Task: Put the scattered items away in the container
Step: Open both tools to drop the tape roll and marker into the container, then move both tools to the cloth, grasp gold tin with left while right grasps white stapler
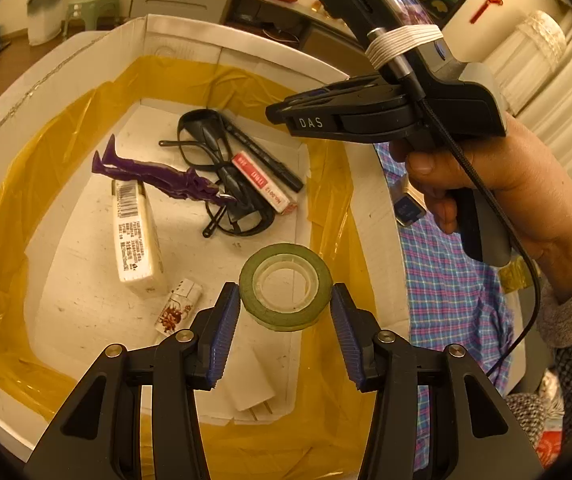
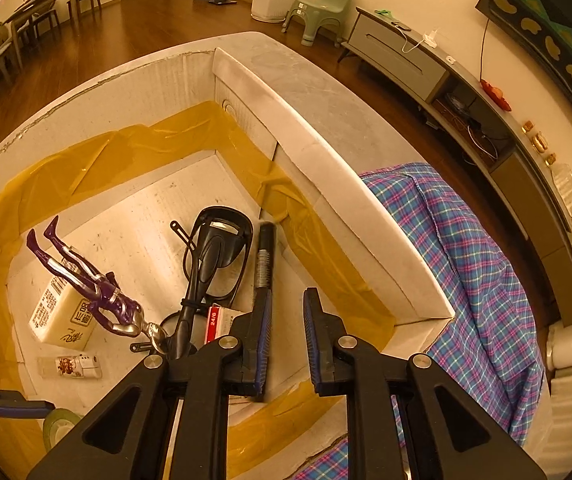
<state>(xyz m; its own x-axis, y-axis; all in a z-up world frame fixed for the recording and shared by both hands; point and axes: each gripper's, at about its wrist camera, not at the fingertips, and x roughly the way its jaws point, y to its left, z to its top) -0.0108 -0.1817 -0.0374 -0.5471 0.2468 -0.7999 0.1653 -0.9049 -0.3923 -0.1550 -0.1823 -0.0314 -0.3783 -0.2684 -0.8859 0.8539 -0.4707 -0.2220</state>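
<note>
Left hand-held gripper (image 1: 285, 316) hangs over the near end of the container (image 1: 246, 46), a white box w/ yellow film lining, pads clamped on 1 green tape roll (image 1: 286, 296), held flat above the box floor. Right hand-held gripper (image 2: 287, 336) hovers inside the box by its right wall, fingers a little apart, nothing between them. Risks: grip is on the roll's curved outer edge only, so a tilt could let it squirm out; if let go from here it may land on edge and roll, or knock the small printed pack (image 1: 178, 306) just below-left of it. The 2 tools work close over the same box; a clash is possible. Right-hand cable (image 1: 481, 192) hangs beside the box's right wall and could snag the rim. Count inside box: 1 purple figurine (image 1: 158, 174), 1 white carton (image 1: 136, 236), 1 small printed pack, glasses (image 1: 210, 160), apparently 2 pairs tangled, exact no. unclear, 1 black pen (image 1: 262, 156), 1 red-white staple box (image 1: 264, 182), 1 white plug adapter (image 1: 252, 390). Plaid cloth (image 2: 465, 264) lies right of box; items on it too hidden to count.
</note>
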